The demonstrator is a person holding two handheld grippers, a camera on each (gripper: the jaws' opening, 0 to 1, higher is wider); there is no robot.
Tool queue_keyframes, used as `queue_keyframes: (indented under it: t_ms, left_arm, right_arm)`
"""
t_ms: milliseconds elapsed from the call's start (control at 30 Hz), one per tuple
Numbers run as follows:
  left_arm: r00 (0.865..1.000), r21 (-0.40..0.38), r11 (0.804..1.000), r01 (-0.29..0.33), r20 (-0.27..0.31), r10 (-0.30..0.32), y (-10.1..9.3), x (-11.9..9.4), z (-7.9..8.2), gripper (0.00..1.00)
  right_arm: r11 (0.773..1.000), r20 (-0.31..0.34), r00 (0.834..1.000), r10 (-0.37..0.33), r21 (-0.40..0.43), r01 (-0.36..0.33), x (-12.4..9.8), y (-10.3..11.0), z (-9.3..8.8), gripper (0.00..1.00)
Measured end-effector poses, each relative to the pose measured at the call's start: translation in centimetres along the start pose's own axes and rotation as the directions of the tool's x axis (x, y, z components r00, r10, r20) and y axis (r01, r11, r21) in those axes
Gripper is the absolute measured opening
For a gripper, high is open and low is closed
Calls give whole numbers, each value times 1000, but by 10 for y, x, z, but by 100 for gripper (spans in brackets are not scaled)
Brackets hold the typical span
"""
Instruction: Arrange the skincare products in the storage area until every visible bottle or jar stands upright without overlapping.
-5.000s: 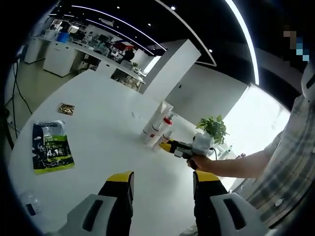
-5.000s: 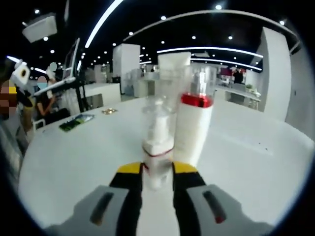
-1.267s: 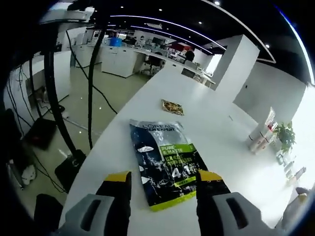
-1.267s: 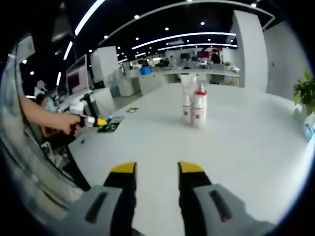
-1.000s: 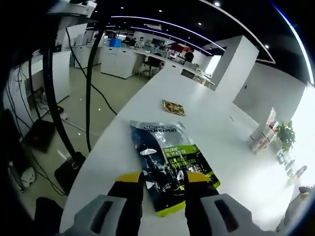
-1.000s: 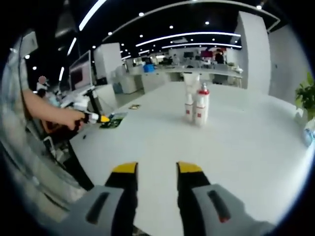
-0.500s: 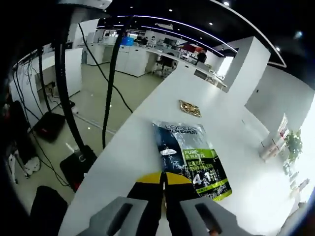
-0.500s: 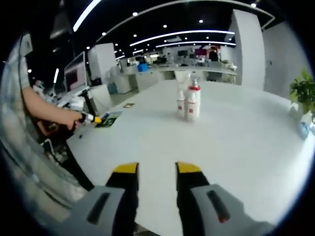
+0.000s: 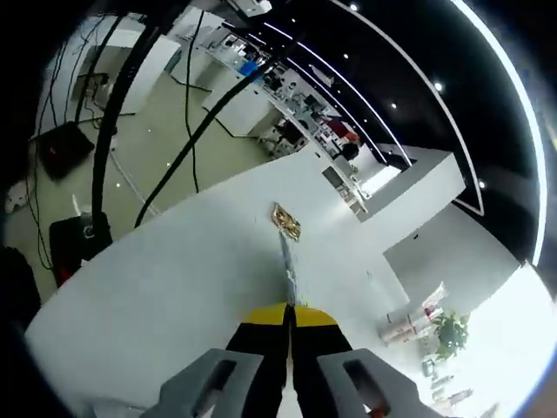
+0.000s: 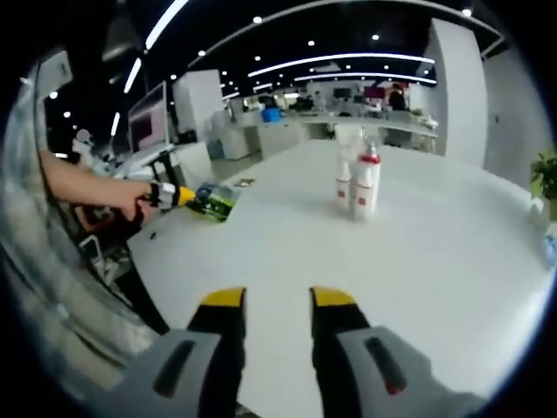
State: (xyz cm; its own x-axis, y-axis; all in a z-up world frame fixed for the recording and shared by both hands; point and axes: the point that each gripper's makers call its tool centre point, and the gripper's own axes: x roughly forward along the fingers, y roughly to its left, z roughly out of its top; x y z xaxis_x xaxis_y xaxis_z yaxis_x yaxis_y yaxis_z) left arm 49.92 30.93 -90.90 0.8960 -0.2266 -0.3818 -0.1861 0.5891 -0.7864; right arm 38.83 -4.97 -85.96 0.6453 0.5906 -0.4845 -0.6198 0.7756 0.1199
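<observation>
Left claw pinched tight on the sachet, jaws w/ no gap between them. In the left gripper view the sachet is seen edge-on, a thin dark strip rising from the jaw tips. In the right gripper view it shows its face: dark pack w/ green panel, held off the bench near that bench's left edge by the left claw, a hand behind it.

Bottles stand upright mid-bench, white w/ red bands, one red-collared, packed touching each other. Lots of bare white bench all round them, esp. toward the right claw, which hangs wide open, holding nothing.

Left gripper view adds a small gold packet lying flat beyond the sachet, the bottles far right, a plant beside them, cables over the floor past the bench edge.
</observation>
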Motion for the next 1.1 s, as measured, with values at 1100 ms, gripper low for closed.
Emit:
queue_keyframes:
  t_ms: [1100]
  left_arm:
    - [728,-198,737,647,-127,-673,-233,-81,-67,0]
  right_arm:
    - [571,442,844,306,624,-534,50,42,121,60]
